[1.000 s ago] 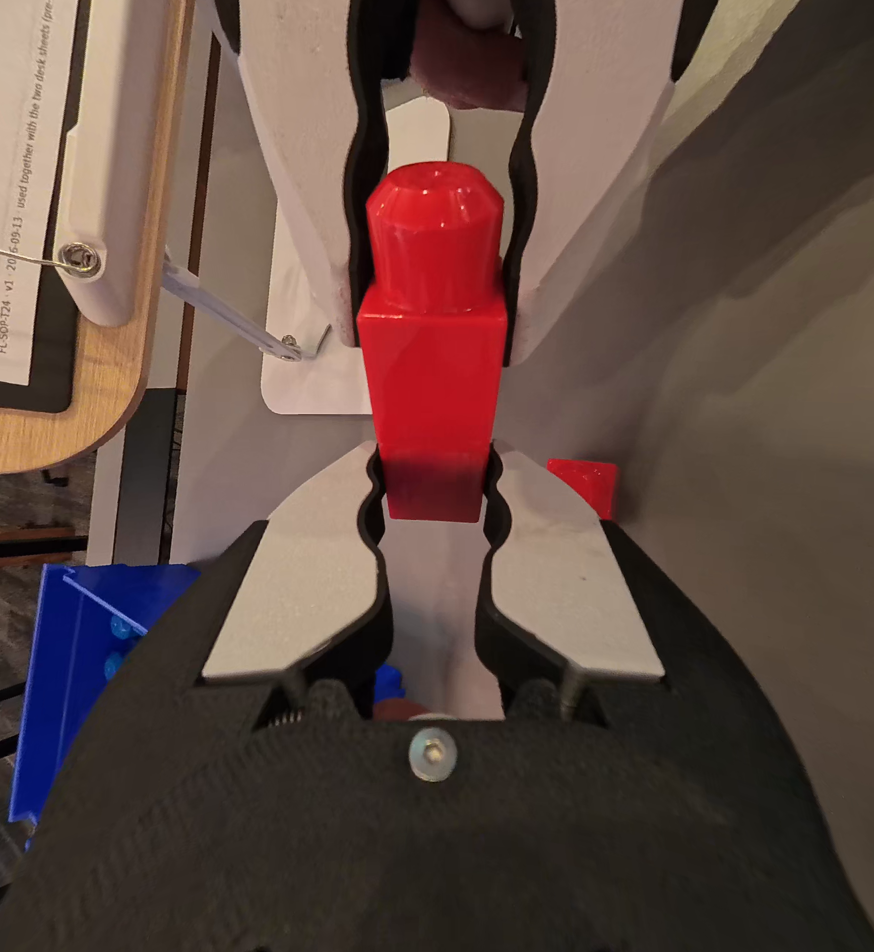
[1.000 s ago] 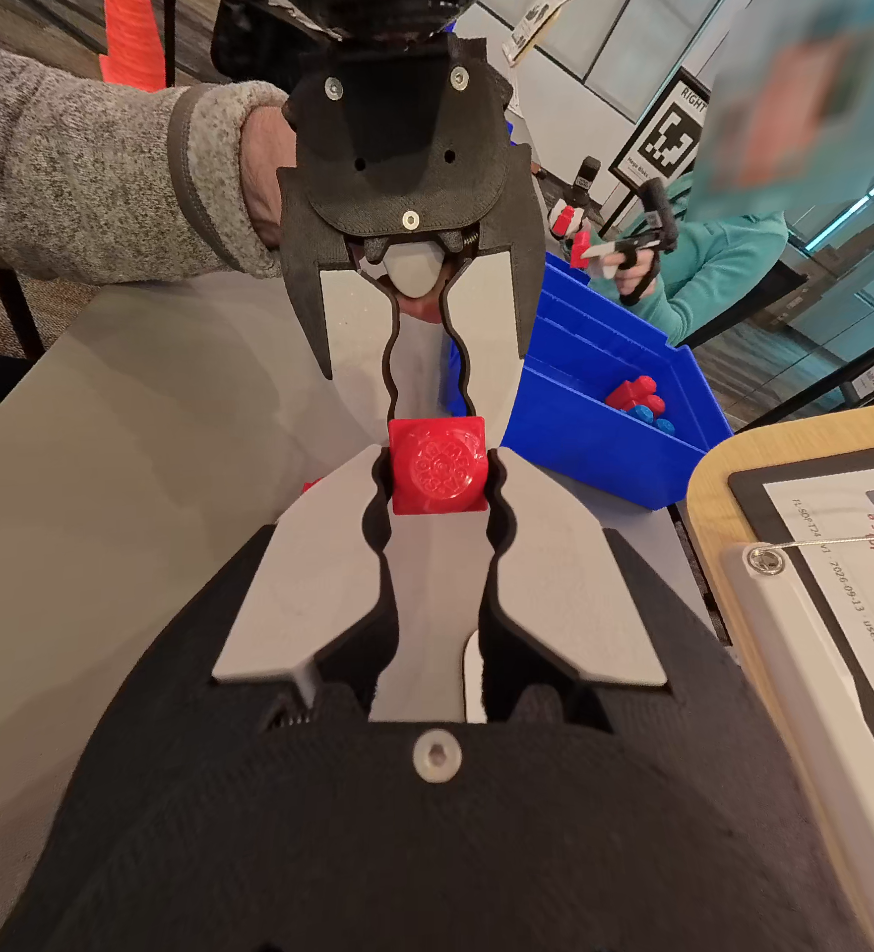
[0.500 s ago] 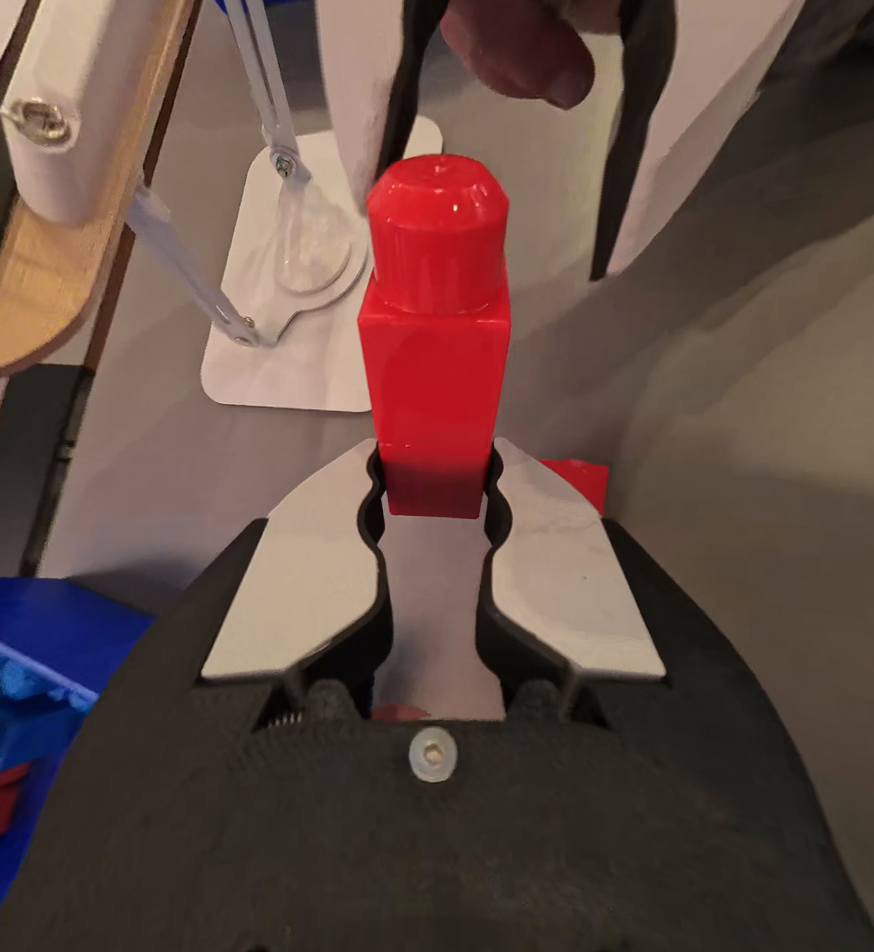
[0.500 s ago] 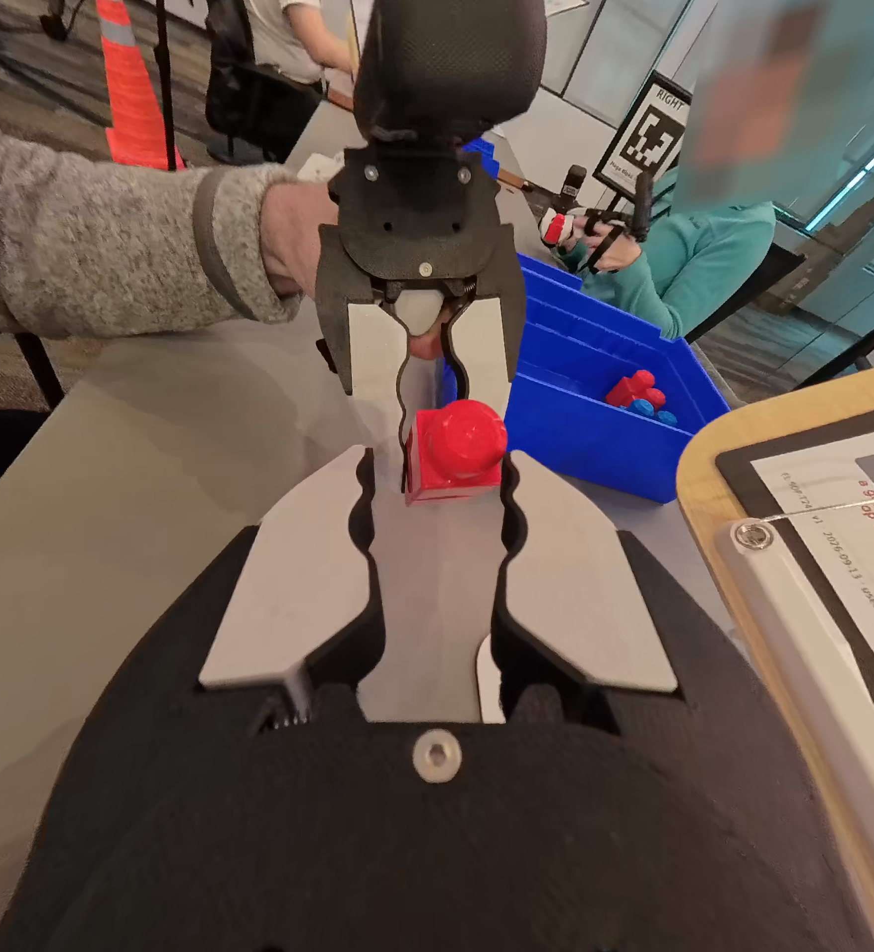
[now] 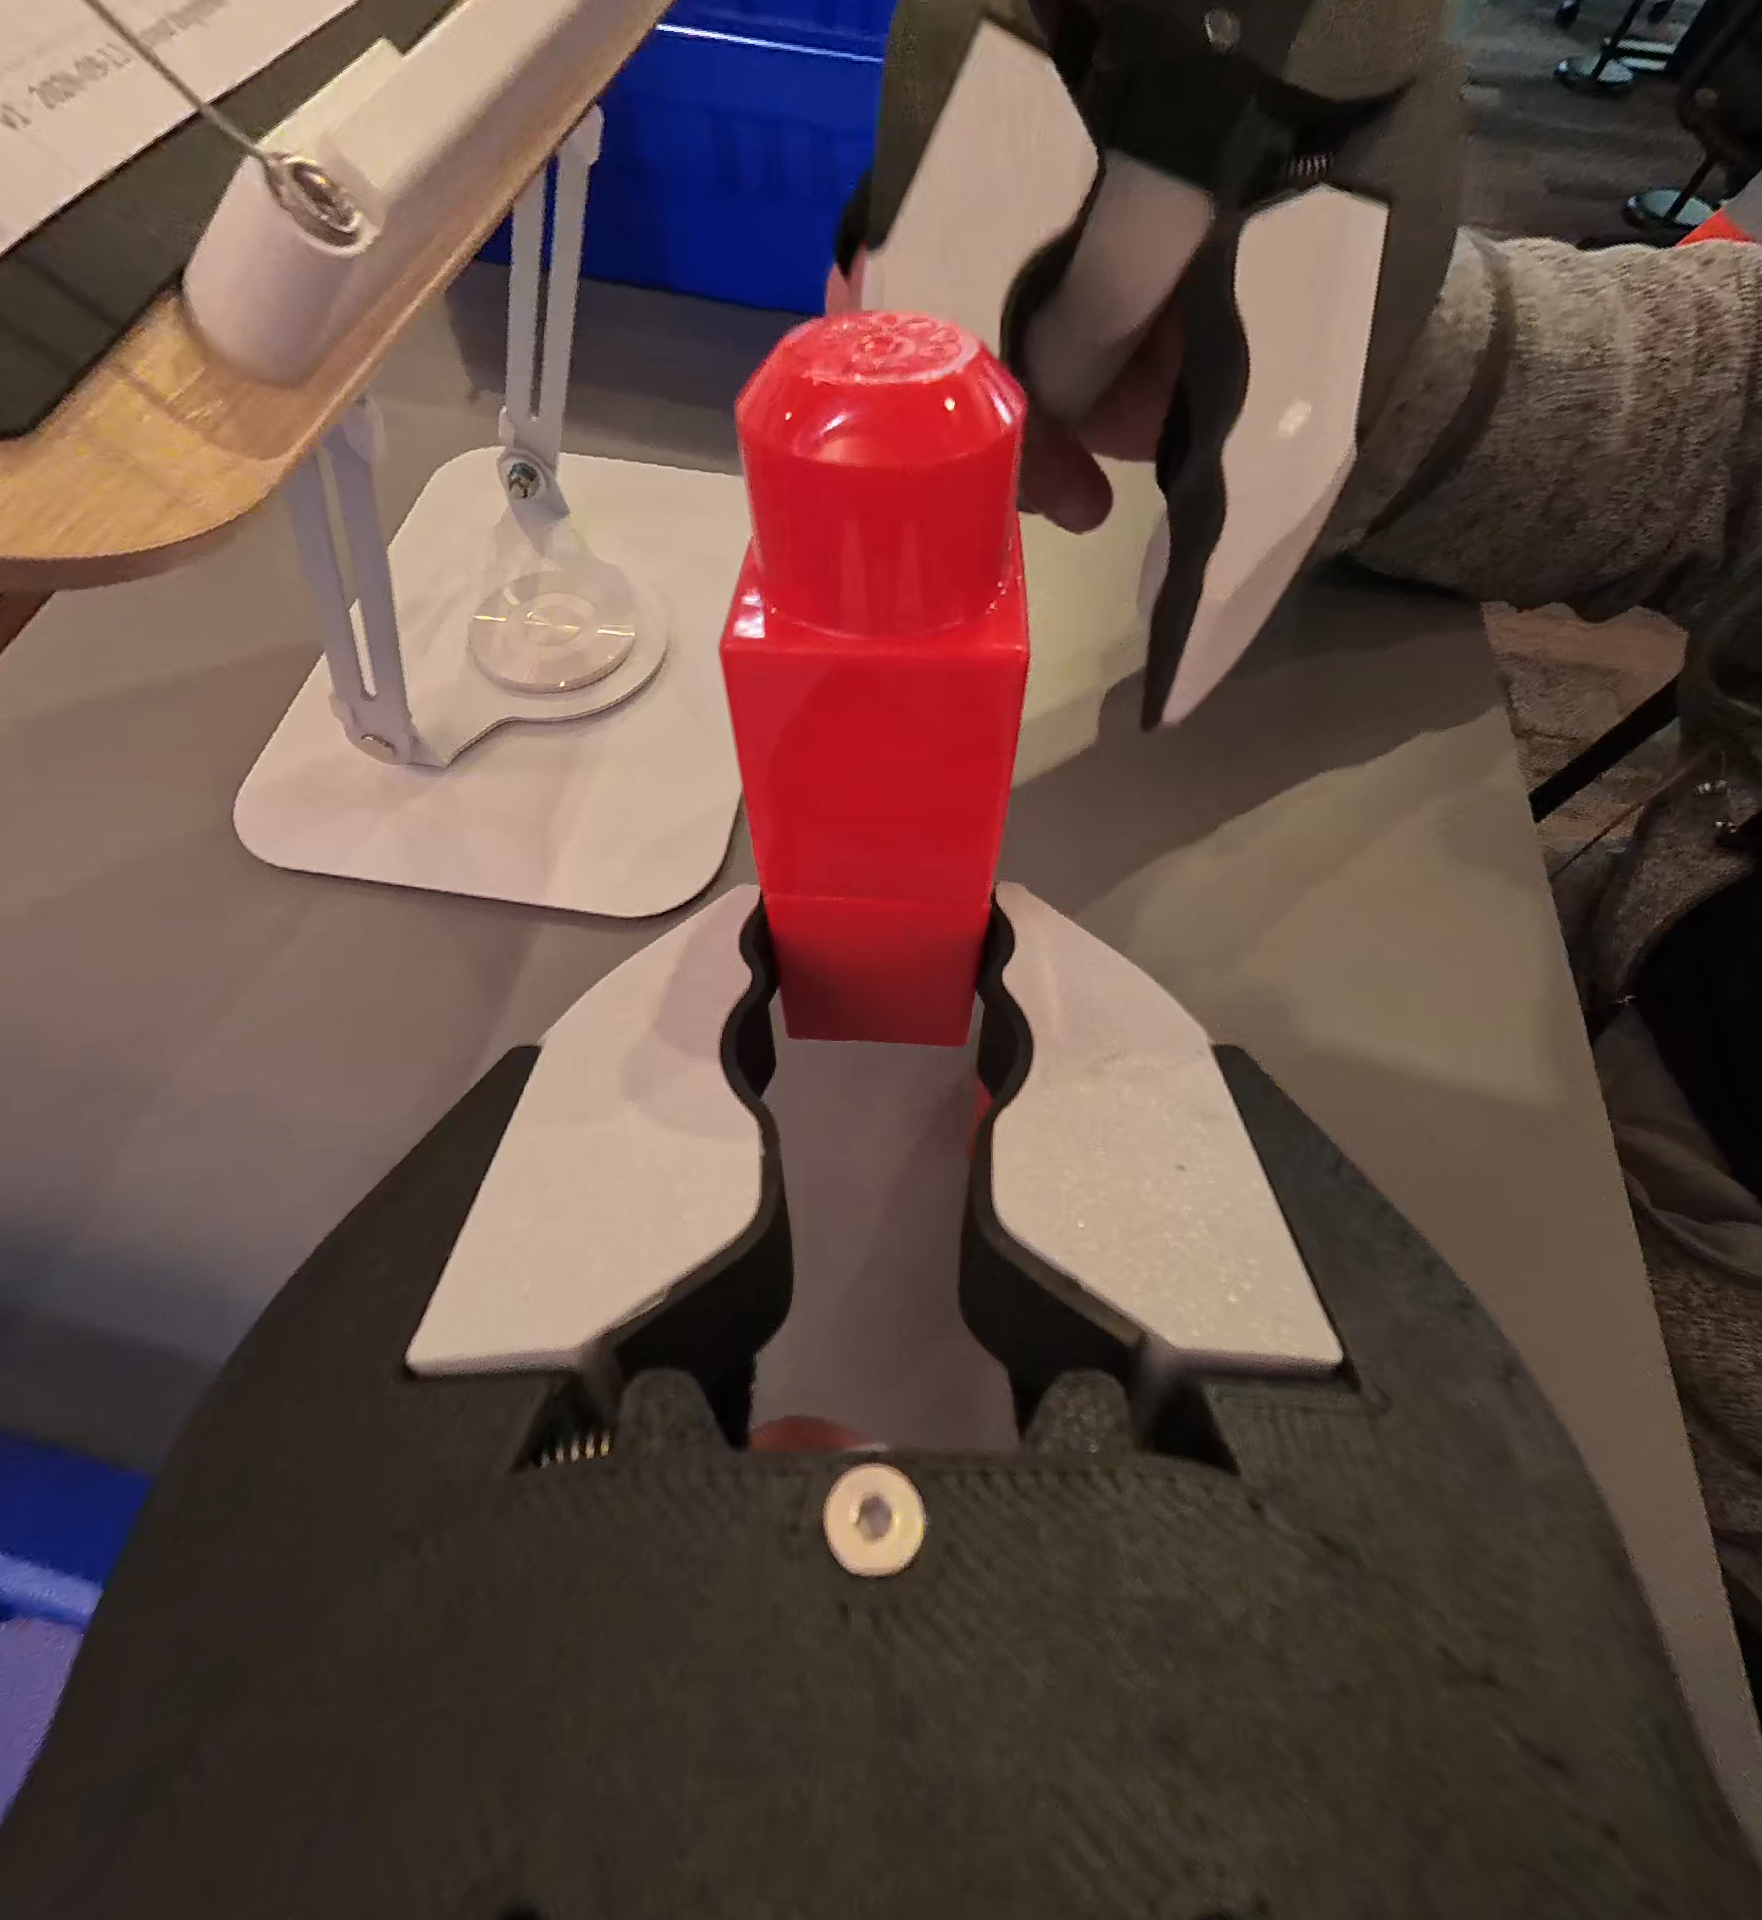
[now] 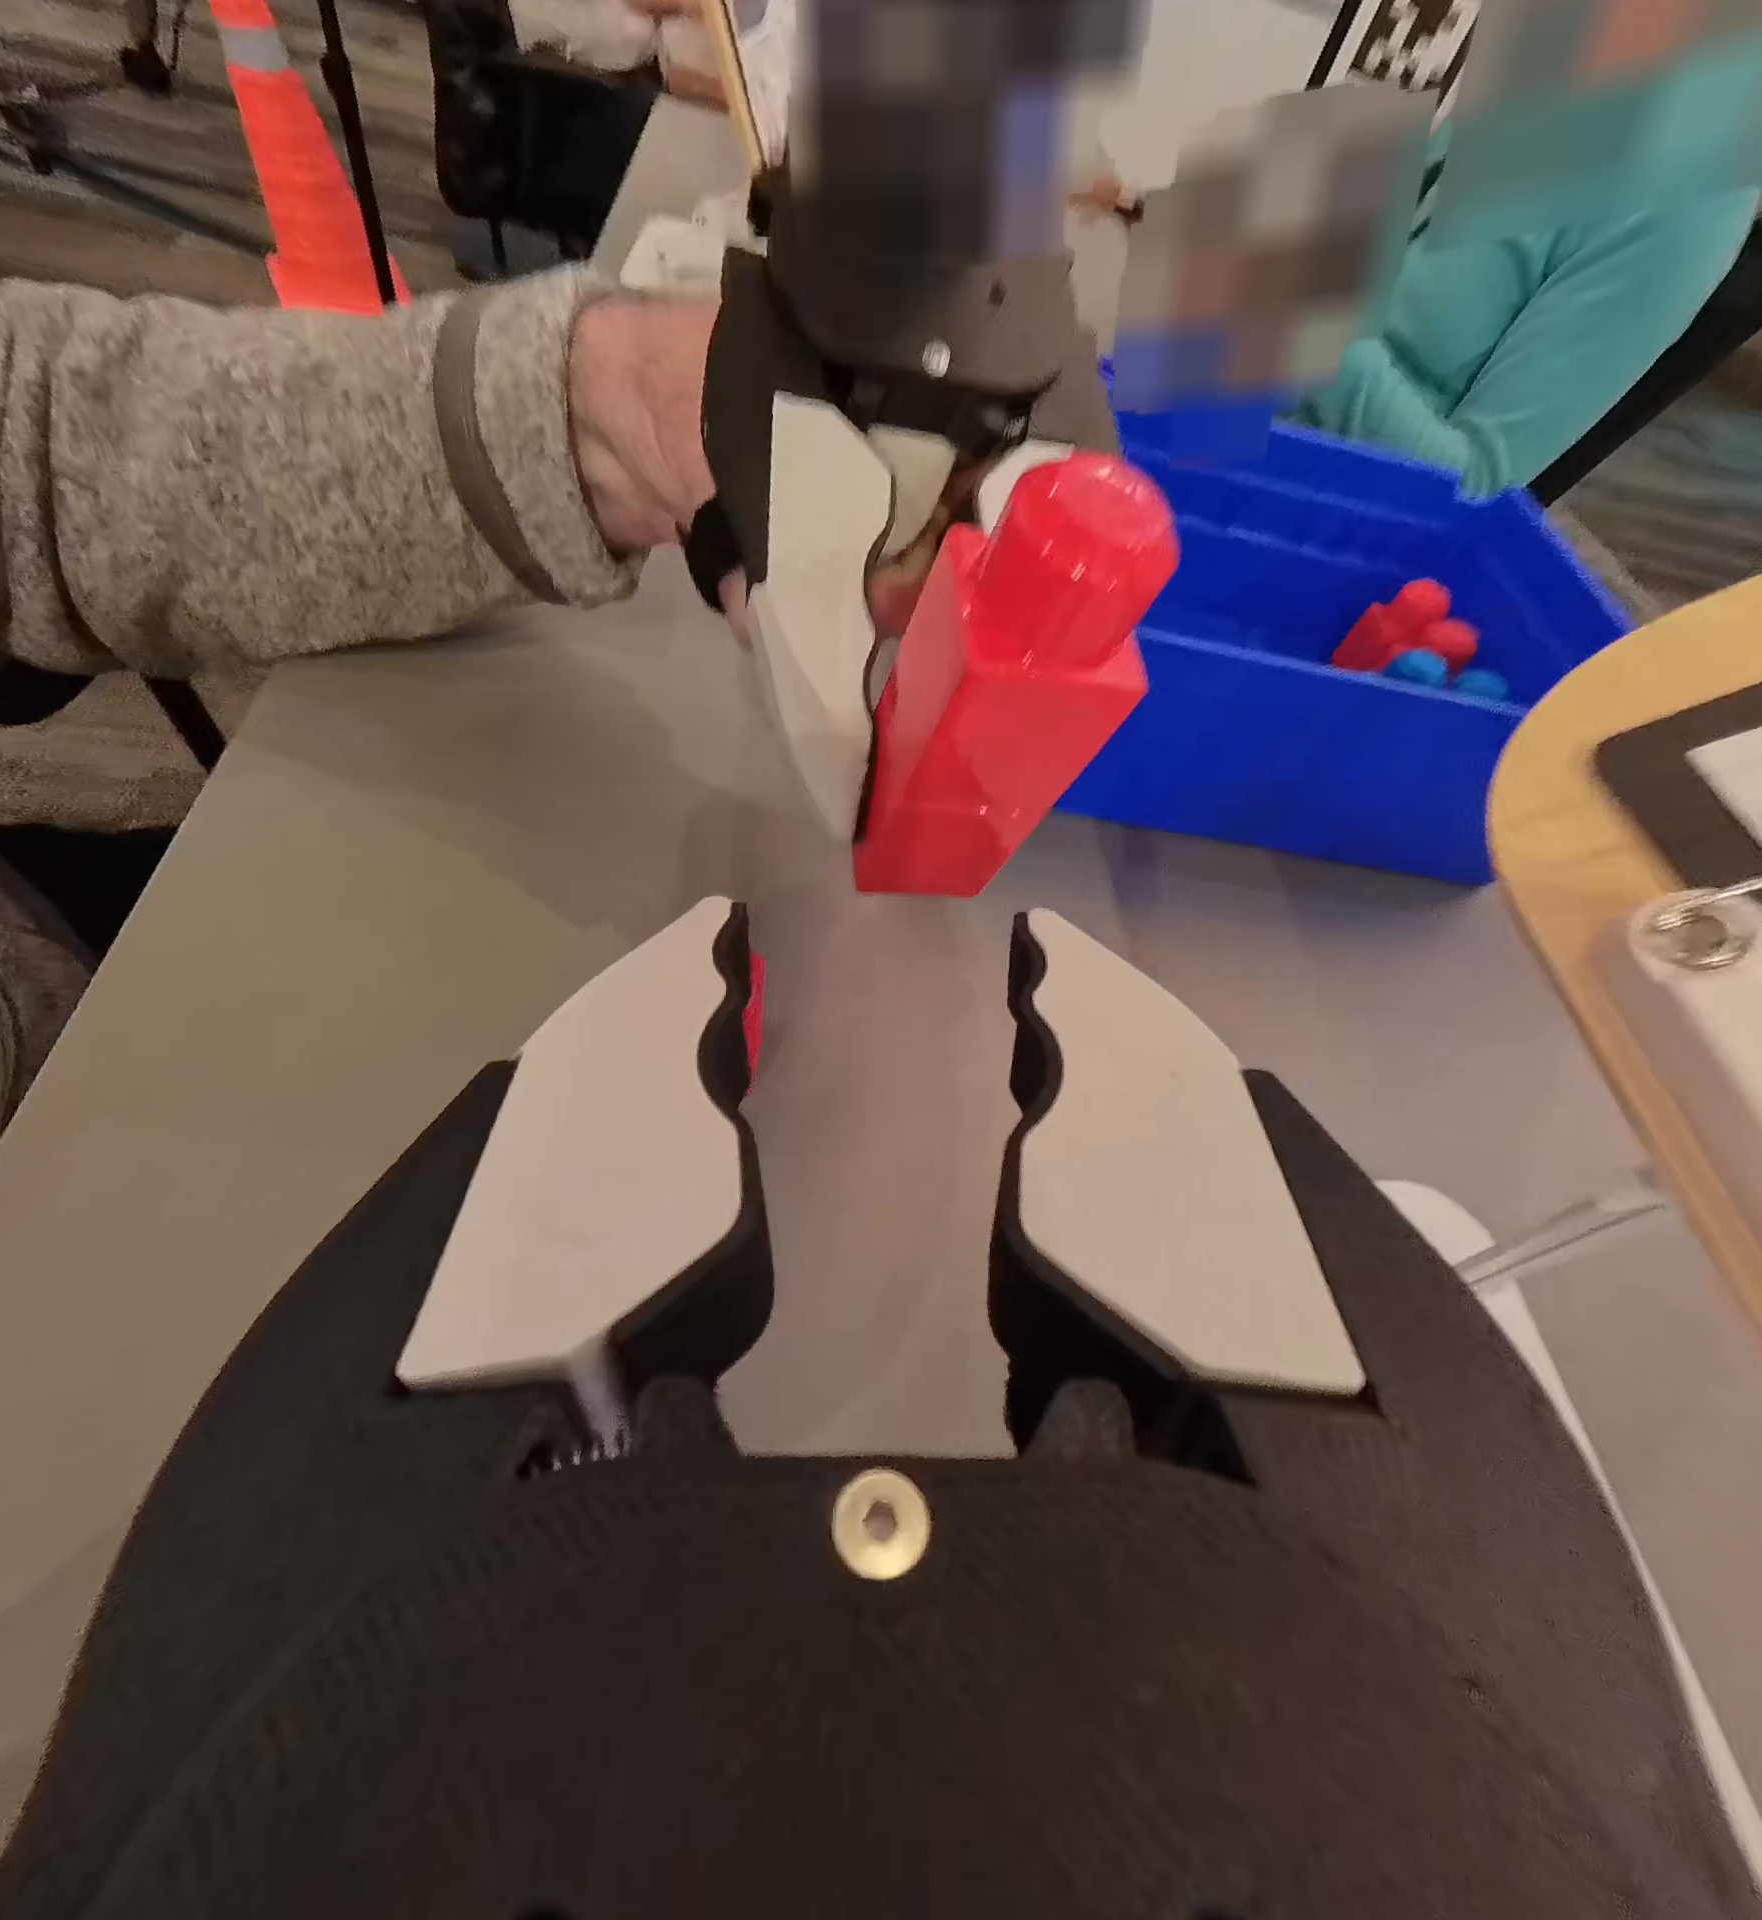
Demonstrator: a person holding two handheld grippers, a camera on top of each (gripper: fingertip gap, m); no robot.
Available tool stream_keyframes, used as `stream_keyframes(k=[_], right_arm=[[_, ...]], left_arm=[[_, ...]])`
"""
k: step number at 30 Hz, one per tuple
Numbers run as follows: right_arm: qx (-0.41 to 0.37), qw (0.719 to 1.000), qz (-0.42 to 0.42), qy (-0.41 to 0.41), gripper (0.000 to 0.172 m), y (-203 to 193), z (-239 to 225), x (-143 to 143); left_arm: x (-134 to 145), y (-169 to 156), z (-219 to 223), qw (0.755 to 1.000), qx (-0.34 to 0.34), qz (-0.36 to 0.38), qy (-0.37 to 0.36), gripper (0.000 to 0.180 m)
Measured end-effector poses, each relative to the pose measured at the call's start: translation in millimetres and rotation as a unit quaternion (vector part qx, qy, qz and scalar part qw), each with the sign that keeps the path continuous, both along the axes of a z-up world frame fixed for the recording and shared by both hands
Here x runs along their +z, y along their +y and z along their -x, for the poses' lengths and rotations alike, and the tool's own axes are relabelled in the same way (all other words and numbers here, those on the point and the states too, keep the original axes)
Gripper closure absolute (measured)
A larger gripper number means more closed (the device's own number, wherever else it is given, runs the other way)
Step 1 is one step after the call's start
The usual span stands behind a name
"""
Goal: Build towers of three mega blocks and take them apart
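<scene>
left tool (image 5: 877, 966) clamped on the bottom of a red block tower (image 5: 872, 727), both pads pressing its lowest block, tower sticking straight out from the fingertips, held up off the grey table (image 5: 181, 987). stud end faces away toward the right tool. right tool (image 6: 877, 997) has its fingers apart, nothing between them, just short of the tower's base in its own view. a bit of another red block (image 6: 752, 1013) peeks from behind its left finger, on the table. blue bin (image 6: 1303, 748) sits beyond with red and blue blocks (image 6: 1417, 644) inside. wooden board with paper on a white stand (image 5: 441, 727) beside it. grey sleeve (image 6: 181, 488) on the arm holding the left tool.
</scene>
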State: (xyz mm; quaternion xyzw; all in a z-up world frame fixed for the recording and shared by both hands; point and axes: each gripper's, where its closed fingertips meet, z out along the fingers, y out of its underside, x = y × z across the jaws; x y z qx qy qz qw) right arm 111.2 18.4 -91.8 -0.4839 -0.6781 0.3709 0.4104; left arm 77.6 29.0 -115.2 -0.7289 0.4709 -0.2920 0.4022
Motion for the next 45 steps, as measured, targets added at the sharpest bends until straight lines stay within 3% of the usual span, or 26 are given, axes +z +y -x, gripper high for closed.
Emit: stream_keyframes(k=[7,13,16,18,22,29,32,36,45], right_arm=[[0.031,0.990,-0.010,-0.139,0.117,-23.3,15.3,-60.8],[0.047,0.978,-0.013,-0.204,0.115,-39.4,30.5,-100.4],[0.047,0.974,-0.021,-0.220,0.136,-40.0,33.6,-110.2],[0.049,0.974,-0.016,-0.219,0.137,-40.9,34.2,-109.9],[0.050,0.981,-0.002,-0.187,0.137,-38.7,28.8,-84.4],[0.001,0.999,-0.015,-0.029,0.137,0.3,-4.0,32.9],[-0.007,1.000,-0.027,0.012,0.137,7.4,-10.5,63.6],[0.008,1.000,-0.012,0.025,0.137,7.1,-9.3,73.1],[0.031,0.999,0.012,-0.001,0.137,4.2,-3.9,48.4]], left_arm=[[-4.9,10.7,20.6,0.999,0.033,-0.002,0.009,0.145],[-5.8,13.3,26.1,0.999,0.043,-0.004,0.015,0.145],[-7.0,13.7,26.6,0.999,0.044,-0.002,0.015,0.145],[-7.4,13.8,26.6,0.999,0.044,-0.002,0.014,0.145],[-6.8,14.6,28.5,0.999,0.047,-0.005,0.014,0.145],[-7.9,11.6,18.4,0.999,0.029,-0.024,0.027,0.145],[-16.3,9.8,9.0,0.998,0.016,-0.030,0.056,0.145],[-23.3,3.9,-4.3,0.996,-0.008,-0.035,0.076,0.145],[-28.1,-5.2,-18.4,0.994,-0.035,-0.034,0.098,0.145]])
